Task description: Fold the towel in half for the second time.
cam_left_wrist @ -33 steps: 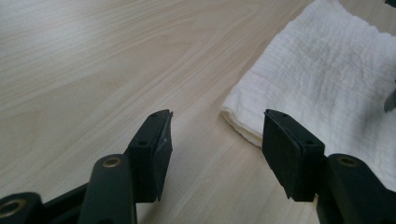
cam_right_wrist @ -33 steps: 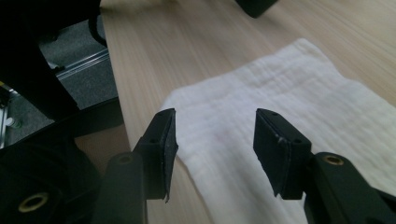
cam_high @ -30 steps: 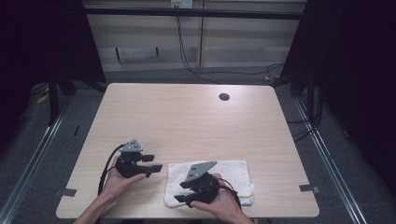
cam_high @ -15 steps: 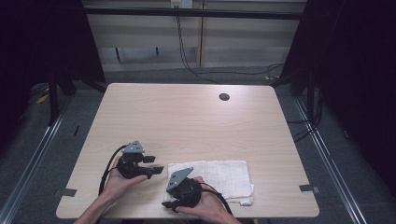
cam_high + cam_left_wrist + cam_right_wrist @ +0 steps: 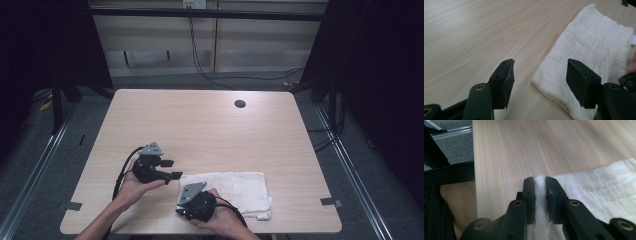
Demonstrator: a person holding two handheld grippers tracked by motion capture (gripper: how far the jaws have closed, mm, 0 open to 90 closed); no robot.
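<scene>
Right gripper [image 5: 539, 182] jaws pinch the white towel [image 5: 235, 189] by its near-left corner; the cloth between them hides the fold edge. Towel lies flat on the bench [image 5: 200, 125], long axis left-right. Left gripper [image 5: 540, 75] jaws spread, towel's far-left corner just ahead between them, untouched.

Your towel [image 5: 230, 188] lay on the table [image 5: 200, 125] near its front edge, left gripper [image 5: 170, 169] just beside its left end, right gripper [image 5: 539, 185] at its front-left corner.
</scene>
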